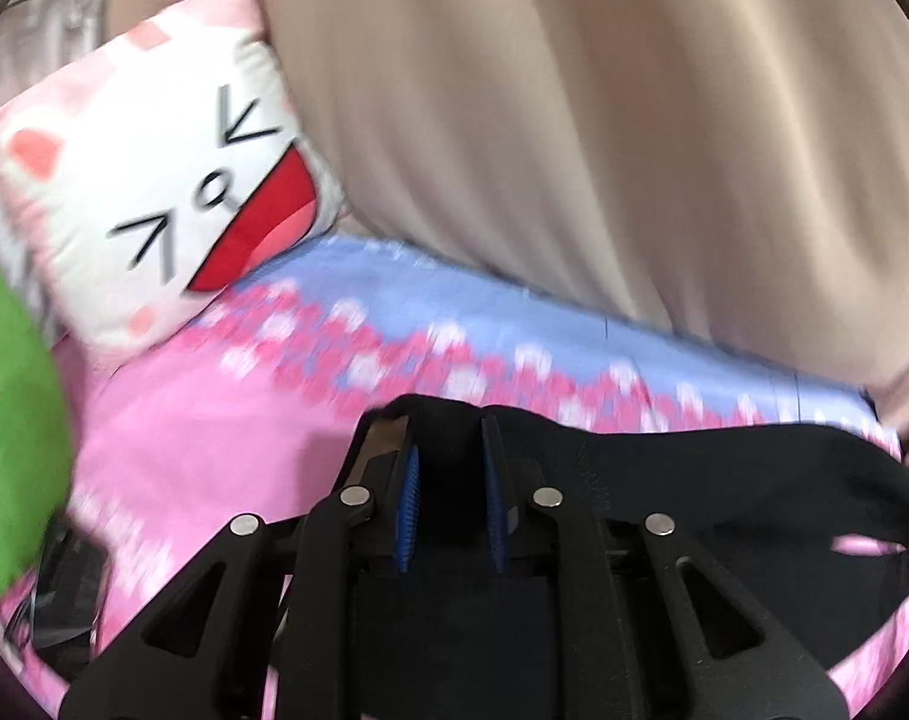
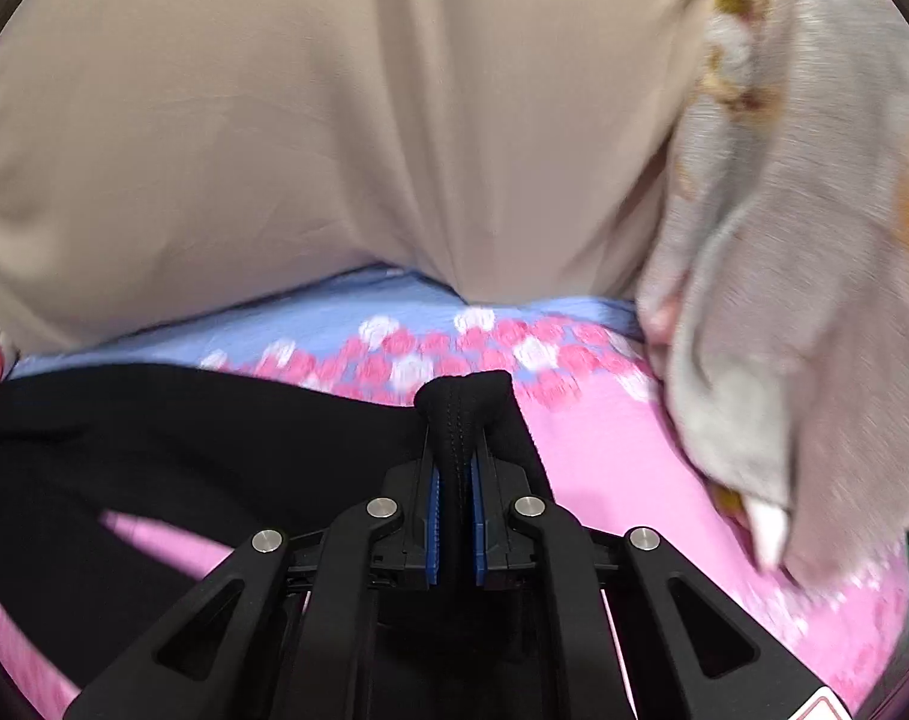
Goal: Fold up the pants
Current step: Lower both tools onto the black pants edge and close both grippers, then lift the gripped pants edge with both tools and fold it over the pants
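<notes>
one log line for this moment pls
step: lift pants | left hand-held gripper: shut on pants | right hand-held gripper: shut on pants | under: pink bedsheet | blur: motion

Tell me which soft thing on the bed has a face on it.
The white cat pillow, at the left in the left wrist view. It shows squinting eyes, whiskers and a red open mouth; the grey blanket and black pants carry no face.
</notes>
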`<state>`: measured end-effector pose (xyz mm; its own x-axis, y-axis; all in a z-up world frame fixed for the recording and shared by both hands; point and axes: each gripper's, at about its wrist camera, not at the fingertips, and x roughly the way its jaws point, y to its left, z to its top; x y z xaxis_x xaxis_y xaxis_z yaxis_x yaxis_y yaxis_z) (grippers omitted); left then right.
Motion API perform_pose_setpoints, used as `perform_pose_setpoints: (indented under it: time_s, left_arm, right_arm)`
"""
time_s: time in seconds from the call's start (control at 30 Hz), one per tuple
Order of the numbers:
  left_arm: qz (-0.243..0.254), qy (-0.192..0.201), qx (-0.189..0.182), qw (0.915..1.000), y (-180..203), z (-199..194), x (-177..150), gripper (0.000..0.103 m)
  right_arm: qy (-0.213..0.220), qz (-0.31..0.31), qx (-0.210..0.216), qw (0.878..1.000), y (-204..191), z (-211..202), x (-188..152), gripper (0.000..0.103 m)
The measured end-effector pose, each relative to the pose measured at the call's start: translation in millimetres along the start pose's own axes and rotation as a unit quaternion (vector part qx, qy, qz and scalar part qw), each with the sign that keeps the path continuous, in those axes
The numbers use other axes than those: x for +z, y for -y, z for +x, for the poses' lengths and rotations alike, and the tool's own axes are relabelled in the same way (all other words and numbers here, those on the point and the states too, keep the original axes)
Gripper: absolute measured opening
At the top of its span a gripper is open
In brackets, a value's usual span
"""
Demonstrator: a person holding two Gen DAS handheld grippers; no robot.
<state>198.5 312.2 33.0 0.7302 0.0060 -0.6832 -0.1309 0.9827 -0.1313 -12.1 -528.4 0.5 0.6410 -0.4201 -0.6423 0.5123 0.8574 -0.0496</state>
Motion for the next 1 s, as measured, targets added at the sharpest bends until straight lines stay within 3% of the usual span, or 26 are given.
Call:
perform_pose_setpoints:
  time_s: [0.17,0.23,0.27,0.33,0.4,0.6,0.63,0.67,0.7,0.77,0.9,1.0]
  left_arm:
    - [-0.006,-0.038,0.035,0.9987,-24,-2,-66,0.026]
    - [-0.046,-0.062,0.044,0.996,-42,6,-90,0.032]
    - [-0.082,-0.067,0.042,0.9935,-51,6,-98,0.042]
    - [-0.148,-0.066,0.006,0.9868,-63,-3,-108,0.056]
    - [-0.194,-0.065,-0.039,0.978,-65,-6,-113,0.07]
    - [-0.24,-0.107,-0.088,0.9609,-38,26,-116,0.081]
    - [-0.247,-0.116,-0.096,0.9572,-36,33,-116,0.08]
    - [-0.252,-0.123,-0.101,0.9546,-35,39,-115,0.067]
    - [-0.247,-0.128,-0.092,0.9562,-34,42,-112,0.039]
    - [-0.228,-0.128,-0.073,0.9626,-36,37,-103,0.008]
    - [-0.241,-0.096,-0.085,0.962,-59,-10,-96,0.008]
    - [-0.23,-0.124,-0.049,0.9641,-70,-8,-112,0.008]
  right_arm:
    - [-0.047,0.003,-0.012,0.999,16,-16,-56,0.009]
    - [-0.065,0.005,-0.022,0.998,19,-17,-74,0.018]
    - [-0.069,0.008,-0.031,0.997,21,-22,-83,0.023]
    - [-0.063,0.017,-0.046,0.997,24,-35,-92,0.042]
    - [-0.049,0.022,-0.059,0.997,27,-53,-98,0.05]
    - [-0.005,0.044,-0.06,0.997,18,-108,-116,0.056]
    - [-0.004,0.047,-0.054,0.997,14,-114,-121,0.056]
    - [-0.004,0.049,-0.05,0.998,11,-119,-125,0.056]
    - [-0.004,0.051,-0.045,0.998,7,-123,-128,0.057]
    - [-0.009,0.049,-0.041,0.998,-1,-127,-134,0.057]
    - [-0.02,0.067,-0.006,0.998,-13,-131,-145,0.057]
    - [-0.028,0.081,0.026,0.996,-23,-128,-151,0.059]
